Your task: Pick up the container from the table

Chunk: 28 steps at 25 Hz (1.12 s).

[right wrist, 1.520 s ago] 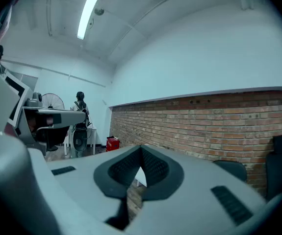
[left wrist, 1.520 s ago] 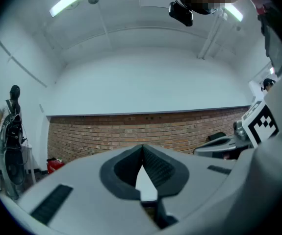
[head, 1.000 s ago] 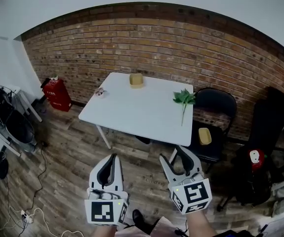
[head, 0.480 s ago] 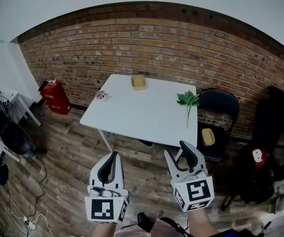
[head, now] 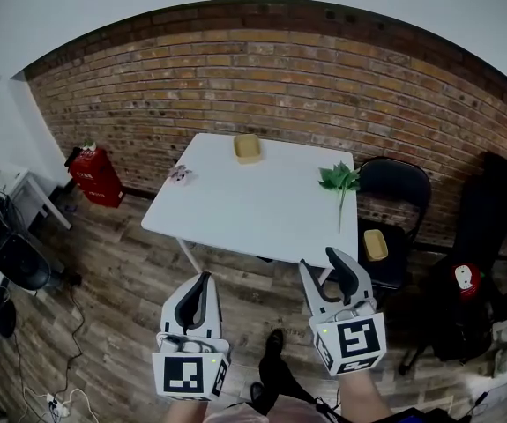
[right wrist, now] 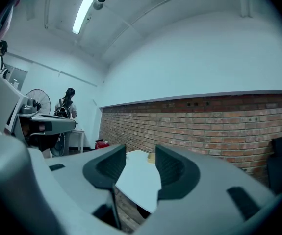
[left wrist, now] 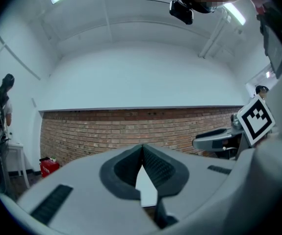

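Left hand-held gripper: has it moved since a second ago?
Yes. The left hand-held gripper has come forward, closer to the near edge of the white table, judged in the head view.

no legible text or numbers, only square markers on left gripper (head: 202,279), right gripper (head: 320,261)

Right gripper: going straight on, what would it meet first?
Probably the white table, seen between its empty, open jaws, which have just been closing; possibly it passes above, reaching the brick wall.
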### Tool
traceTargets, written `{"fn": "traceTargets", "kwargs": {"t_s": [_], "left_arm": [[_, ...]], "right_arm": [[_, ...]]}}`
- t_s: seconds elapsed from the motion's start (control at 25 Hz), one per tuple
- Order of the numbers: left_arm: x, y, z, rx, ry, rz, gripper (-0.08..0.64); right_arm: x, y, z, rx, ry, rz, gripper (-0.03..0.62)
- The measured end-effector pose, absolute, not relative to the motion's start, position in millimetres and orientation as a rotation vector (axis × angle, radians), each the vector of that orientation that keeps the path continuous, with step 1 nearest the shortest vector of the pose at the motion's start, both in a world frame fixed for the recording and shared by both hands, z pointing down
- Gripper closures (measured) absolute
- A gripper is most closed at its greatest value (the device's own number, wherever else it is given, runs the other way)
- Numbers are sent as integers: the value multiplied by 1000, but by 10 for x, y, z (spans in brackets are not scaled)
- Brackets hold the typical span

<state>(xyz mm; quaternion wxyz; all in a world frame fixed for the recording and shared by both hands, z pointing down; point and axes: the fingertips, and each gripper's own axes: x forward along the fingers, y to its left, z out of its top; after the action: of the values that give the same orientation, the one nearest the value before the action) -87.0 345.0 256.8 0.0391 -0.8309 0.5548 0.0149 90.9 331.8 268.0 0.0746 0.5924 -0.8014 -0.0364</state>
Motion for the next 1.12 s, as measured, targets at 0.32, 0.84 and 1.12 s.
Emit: {"fn": "traceTargets", "kwargs": {"t_s": [0.32,0.84,1.12], "left_arm": [[-908,2979,2714,-2543,1728,2,551],[-681,1622,2791,-2545,1746,-79,551],[-472,971,2644,-2513,1733,-73,551]], "right_arm": [[917,2825,2844,1767,-2412,-74,408],[1103,1411,2972,1738,-2404,-35,413],[1269,729,2901,1729,-2424,-44,419]]}}
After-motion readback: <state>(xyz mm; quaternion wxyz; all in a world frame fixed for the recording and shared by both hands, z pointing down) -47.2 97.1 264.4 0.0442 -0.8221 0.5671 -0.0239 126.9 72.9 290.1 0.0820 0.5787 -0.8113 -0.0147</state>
